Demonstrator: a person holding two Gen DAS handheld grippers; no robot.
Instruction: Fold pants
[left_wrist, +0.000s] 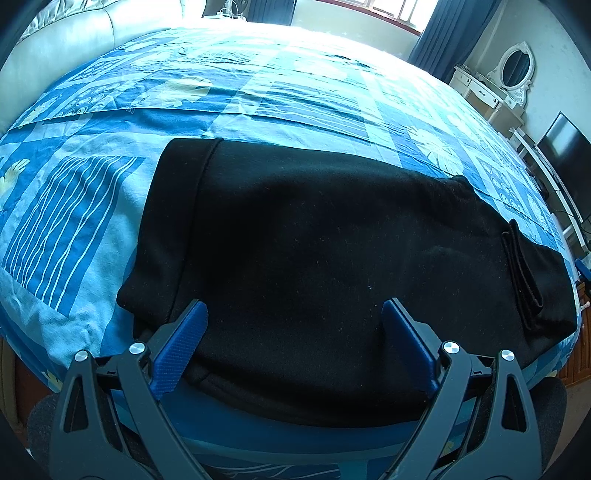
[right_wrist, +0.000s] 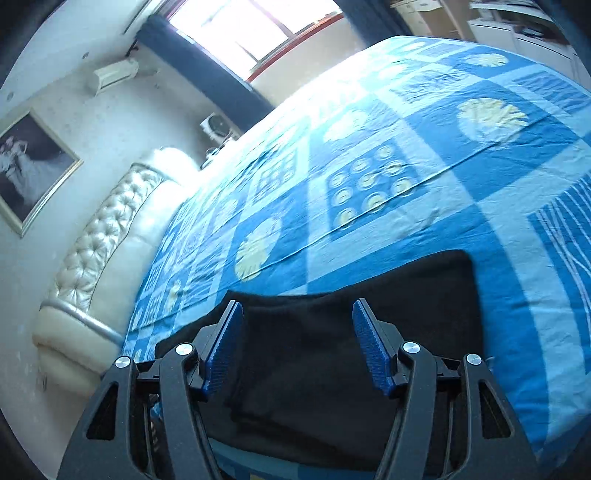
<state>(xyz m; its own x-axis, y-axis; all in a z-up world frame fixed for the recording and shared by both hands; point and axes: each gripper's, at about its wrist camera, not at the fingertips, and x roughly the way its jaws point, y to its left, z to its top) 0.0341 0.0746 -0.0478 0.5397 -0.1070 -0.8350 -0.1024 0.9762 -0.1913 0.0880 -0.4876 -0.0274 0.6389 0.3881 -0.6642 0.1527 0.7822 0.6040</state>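
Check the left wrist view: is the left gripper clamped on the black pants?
No, the left gripper stands wide open above the black pants, which lie folded on the blue bedspread.

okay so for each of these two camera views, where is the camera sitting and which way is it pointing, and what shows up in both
Left wrist: on the left gripper, tilted down across the folded black pants on the blue patterned bedsheet, toward the window and vanity mirror; its open blue-padded fingers show.
Right wrist: on the right gripper, rolled sideways, over the pants' edge, toward the tufted headboard and framed picture; its open fingers show, nothing between them.
Shared: the pants, the bedsheet, the window.
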